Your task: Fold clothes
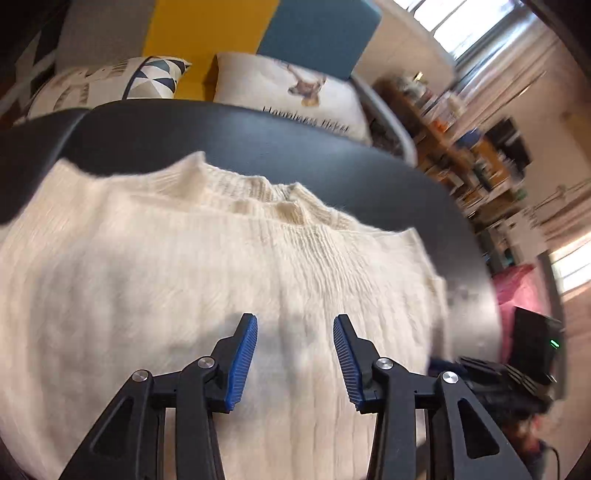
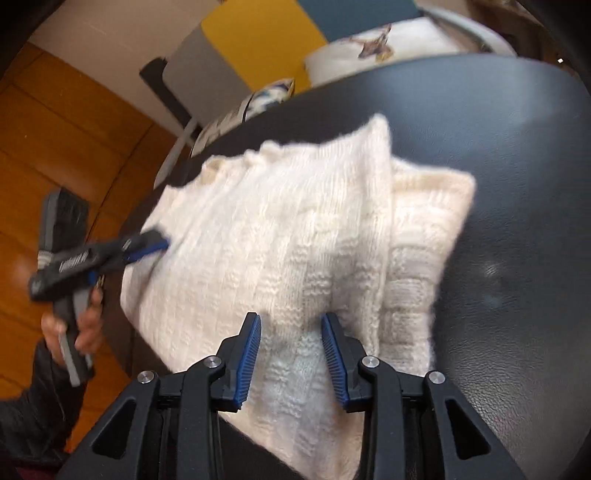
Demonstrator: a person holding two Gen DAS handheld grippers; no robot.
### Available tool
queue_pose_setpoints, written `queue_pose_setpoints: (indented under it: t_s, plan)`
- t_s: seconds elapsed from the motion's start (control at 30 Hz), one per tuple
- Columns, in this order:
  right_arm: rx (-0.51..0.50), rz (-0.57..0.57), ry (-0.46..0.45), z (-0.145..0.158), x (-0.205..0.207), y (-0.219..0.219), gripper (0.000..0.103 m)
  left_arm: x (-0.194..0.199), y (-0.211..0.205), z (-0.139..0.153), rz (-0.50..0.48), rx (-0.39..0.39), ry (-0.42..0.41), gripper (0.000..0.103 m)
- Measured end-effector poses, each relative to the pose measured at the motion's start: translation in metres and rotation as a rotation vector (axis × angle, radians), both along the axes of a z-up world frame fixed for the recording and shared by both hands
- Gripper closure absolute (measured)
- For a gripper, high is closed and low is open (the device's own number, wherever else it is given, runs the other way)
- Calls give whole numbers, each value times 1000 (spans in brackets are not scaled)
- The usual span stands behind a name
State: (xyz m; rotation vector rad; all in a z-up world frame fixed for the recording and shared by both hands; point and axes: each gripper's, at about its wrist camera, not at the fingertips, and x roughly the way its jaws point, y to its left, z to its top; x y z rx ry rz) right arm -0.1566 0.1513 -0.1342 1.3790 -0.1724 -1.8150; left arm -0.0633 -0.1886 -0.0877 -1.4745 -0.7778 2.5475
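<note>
Two grippers hang over one cream knitted sweater (image 2: 280, 236), folded on the black table (image 2: 517, 229). The left gripper (image 1: 295, 354), jaws apart and empty, hovers above its middle. The right gripper (image 2: 291, 354) stands spread over the near edge, gripping nothing.

I am in a home, I think a living room. Behind my black tabletop (image 1: 258, 140) I see printed cushions (image 1: 295, 96) leaning on a wall of yellow, grey and blue panels (image 1: 207, 33). At the side there are crowded wooden shelves (image 1: 476, 147), a bright window with curtains (image 1: 491, 48), and a wooden floor (image 2: 55, 147).
</note>
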Motion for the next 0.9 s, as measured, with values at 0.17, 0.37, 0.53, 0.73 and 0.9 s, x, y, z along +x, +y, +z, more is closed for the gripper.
queue_pose_setpoints:
  t_s: [0.17,0.37,0.53,0.73,0.9]
  plan:
    - [-67,73,44,24,28,-28,64,88,-81,24,110,-25,118,56]
    - [13,123,50,21,55,-94,64,140,-172,-9,201,-33,108,53]
    - [44,78,26,19,55,-104,64,154,-175,-27,161,27,129,53]
    - [136,45,53,15,48,-91,64,143,-161,-49,59,125,95,53]
    - [229,46,84,-2,44,-87,76,147,-159,-59,57,186,87,92]
